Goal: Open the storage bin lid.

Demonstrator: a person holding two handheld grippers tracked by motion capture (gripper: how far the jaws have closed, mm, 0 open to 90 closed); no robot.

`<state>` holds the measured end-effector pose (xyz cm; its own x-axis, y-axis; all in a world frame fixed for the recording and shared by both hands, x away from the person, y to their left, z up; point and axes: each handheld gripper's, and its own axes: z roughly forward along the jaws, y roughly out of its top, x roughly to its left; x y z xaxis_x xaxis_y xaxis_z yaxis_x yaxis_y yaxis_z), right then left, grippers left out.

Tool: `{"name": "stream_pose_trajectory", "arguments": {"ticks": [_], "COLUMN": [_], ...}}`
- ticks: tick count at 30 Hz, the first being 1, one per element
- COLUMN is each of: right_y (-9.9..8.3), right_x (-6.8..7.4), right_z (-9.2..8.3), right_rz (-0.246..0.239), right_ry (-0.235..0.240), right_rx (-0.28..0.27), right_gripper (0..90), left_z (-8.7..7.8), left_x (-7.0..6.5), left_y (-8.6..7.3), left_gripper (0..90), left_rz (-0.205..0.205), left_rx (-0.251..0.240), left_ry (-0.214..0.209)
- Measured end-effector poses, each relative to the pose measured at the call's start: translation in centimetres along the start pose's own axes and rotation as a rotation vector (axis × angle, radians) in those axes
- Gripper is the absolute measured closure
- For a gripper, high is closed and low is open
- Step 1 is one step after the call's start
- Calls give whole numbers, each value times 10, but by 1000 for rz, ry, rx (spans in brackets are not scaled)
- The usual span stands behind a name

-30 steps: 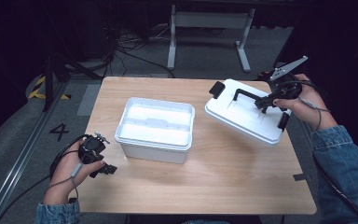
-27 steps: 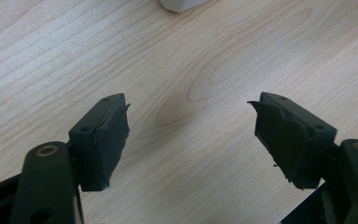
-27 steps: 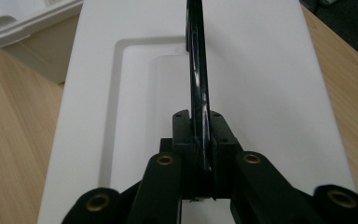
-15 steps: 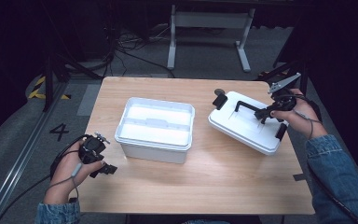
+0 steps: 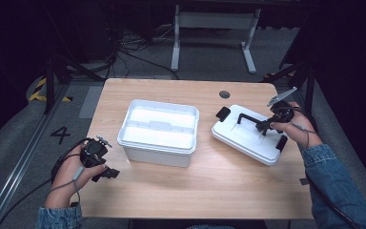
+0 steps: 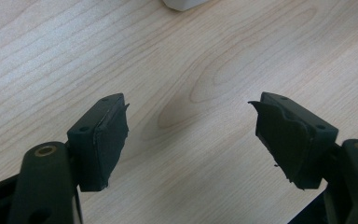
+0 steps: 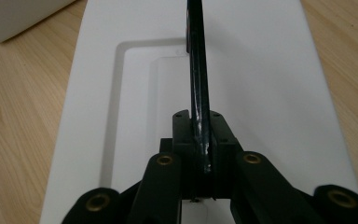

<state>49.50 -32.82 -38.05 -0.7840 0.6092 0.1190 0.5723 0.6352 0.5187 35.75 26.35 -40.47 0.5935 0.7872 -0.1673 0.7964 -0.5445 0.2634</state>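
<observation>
A white lid (image 5: 248, 136) with a black handle (image 5: 249, 119) and black side latches lies on the right of the wooden table (image 5: 181, 195). My right gripper (image 5: 263, 126) is shut on that handle; in the right gripper view the thin black handle (image 7: 196, 70) runs up from between the closed jaws (image 7: 200, 140) over the lid (image 7: 261, 84). An open white box (image 5: 158, 131) stands at the table's middle. My left gripper (image 5: 108, 173) rests low at the front left, open, with bare wood between its pads (image 6: 107, 135).
A corner of the white box (image 6: 184, 3) shows at the top of the left gripper view. A round cable hole (image 5: 224, 94) sits near the table's far edge. Beyond the table stand a white metal frame (image 5: 214, 21) and floor cables.
My right gripper has come down with the lid, which was held tilted above the table and now sits low on its right side. The left hand has stayed put.
</observation>
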Motion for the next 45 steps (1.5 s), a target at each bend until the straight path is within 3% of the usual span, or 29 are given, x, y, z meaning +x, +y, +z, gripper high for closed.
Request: {"name": "stream_pose_trajectory", "arguments": {"ticks": [15,25,29,36,39,45], "right_y": [-20,-27,-27,-26,-25,-24], "right_x": [-3,-7,-8,-10,-9,4], "right_z": [32,40,39,30,22,-1], "right_rz": [28,58,60,76,82,50], "right_ry": [41,62,53,-12,-24,-37], "right_rx": [-40,-48,-61,-106,-126,-151], "right_gripper": [842,837,771,581,554,541], "left_z": [2,3,5,6,6,6], "left_x": [0,0,1,2,2,2], "left_y": [1,1,2,3,3,2], "left_gripper": [259,257,256,254,253,252], "left_rz": [11,8,2,9,12,7], "left_rx": [5,9,14,18,21,16], "left_ry": [3,-1,-3,-7,-7,-5]}}
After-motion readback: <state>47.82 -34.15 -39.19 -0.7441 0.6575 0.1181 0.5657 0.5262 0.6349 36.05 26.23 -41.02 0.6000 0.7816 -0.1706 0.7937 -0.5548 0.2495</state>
